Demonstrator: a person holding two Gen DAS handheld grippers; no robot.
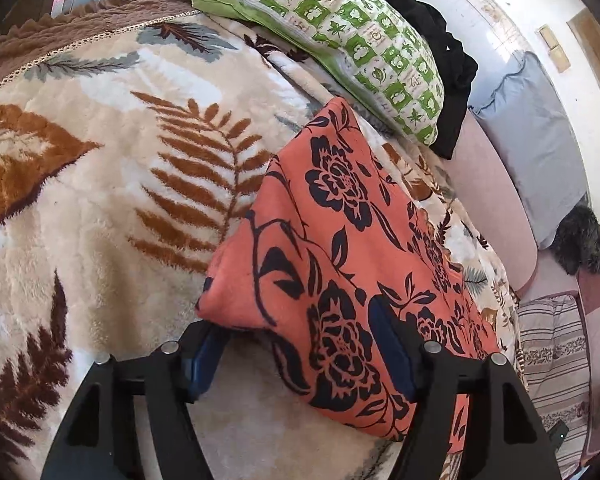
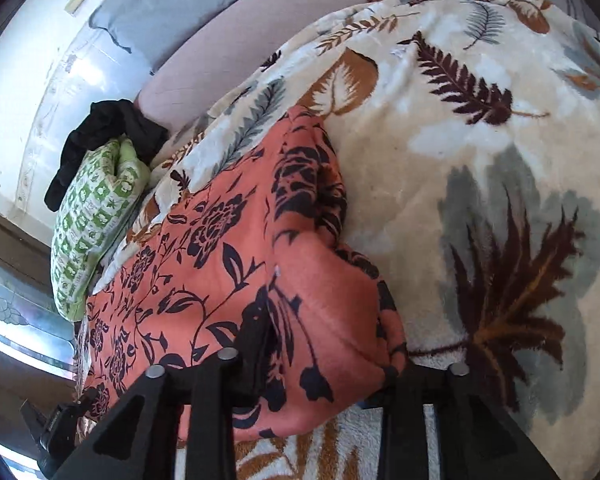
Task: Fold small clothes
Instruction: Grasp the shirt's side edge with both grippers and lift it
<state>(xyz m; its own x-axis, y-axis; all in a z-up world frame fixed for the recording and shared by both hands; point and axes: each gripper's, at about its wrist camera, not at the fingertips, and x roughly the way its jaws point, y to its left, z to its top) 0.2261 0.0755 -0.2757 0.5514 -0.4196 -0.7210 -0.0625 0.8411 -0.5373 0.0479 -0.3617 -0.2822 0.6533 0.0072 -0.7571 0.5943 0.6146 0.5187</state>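
An orange garment with a black flower print [image 1: 340, 232] lies spread on a fluffy leaf-patterned blanket [image 1: 112, 184]. It also shows in the right wrist view [image 2: 228, 264], partly folded over itself. My left gripper [image 1: 300, 340] is open, its blue-padded fingers [image 1: 204, 360] standing either side of the garment's near corner. My right gripper [image 2: 320, 364] is open around a raised fold of the garment, with the cloth bulging between its black fingers [image 2: 256, 344].
A green-and-white patterned pillow [image 1: 340, 36] lies at the blanket's far edge with a black cloth [image 1: 440, 56] behind it. A pink sheet [image 1: 496, 184], a pale blue pillow [image 1: 536, 140] and a striped cloth [image 1: 556, 348] lie beyond the blanket. The wall is close.
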